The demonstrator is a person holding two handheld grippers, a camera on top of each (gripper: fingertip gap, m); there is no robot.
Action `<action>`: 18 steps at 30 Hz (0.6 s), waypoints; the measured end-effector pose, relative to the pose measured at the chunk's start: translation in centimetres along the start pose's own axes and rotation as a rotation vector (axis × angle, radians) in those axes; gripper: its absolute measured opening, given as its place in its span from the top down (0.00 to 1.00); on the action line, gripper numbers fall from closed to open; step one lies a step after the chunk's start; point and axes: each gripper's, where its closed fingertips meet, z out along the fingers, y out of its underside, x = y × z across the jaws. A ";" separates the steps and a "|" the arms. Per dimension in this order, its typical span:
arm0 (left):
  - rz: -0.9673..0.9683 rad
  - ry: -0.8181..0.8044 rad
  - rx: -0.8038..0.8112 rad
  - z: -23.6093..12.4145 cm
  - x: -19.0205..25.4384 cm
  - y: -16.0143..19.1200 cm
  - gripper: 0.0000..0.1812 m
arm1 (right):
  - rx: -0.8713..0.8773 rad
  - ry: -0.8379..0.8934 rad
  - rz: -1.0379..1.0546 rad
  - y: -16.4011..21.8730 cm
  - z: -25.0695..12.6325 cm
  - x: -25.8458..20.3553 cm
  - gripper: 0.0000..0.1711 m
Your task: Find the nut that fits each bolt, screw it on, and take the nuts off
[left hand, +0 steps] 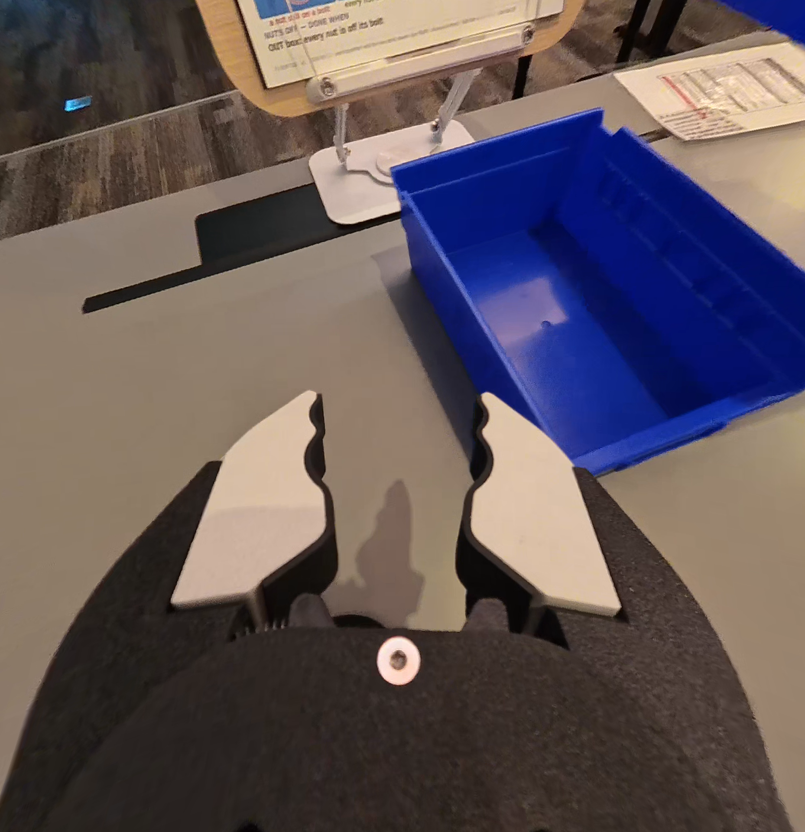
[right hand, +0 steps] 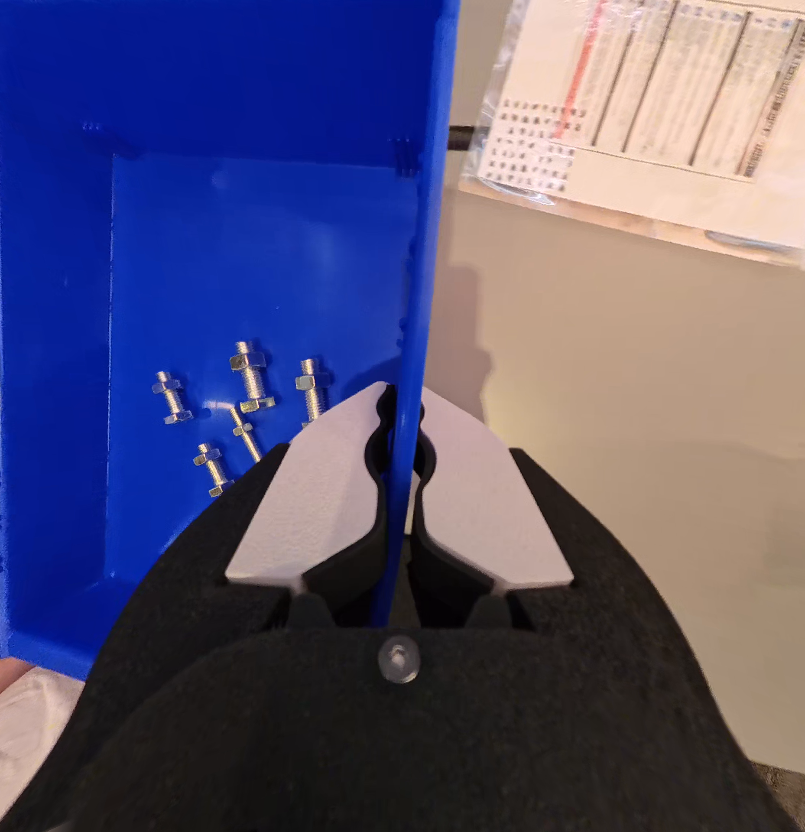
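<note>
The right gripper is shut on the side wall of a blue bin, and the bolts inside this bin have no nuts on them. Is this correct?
Not quite. The right gripper does clamp the side wall of the blue bin, but the bolts inside carry nuts threaded on their shafts. The right wrist view shows it.

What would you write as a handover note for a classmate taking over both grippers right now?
Left gripper: open, holding nothing, over the grey table beside an empty blue plastic bin.
Right gripper: shut on the side wall of a second blue plastic bin.
Inside that bin lie five visible small silver metal bolts, each with a nut on it; the gripper may hide others.
Done: nuts appear already on the visible bolts.
Left: take the nuts off; nothing is in the empty bin yet.
</note>
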 end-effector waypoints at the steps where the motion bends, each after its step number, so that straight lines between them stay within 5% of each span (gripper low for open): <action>1: 0.019 -0.034 -0.014 0.2 -0.7 0.1 0.66 | -0.004 -0.011 -0.010 -0.2 0.4 -0.8 0.96; 12: 0.488 -0.551 -0.225 -2.7 -11.9 -2.0 0.67 | -0.083 -0.084 -0.094 -1.4 4.9 -6.8 0.96; 18: 0.579 -0.644 -0.247 -4.5 -14.9 -1.9 0.68 | -0.099 -0.090 -0.109 -2.3 5.9 -8.2 0.96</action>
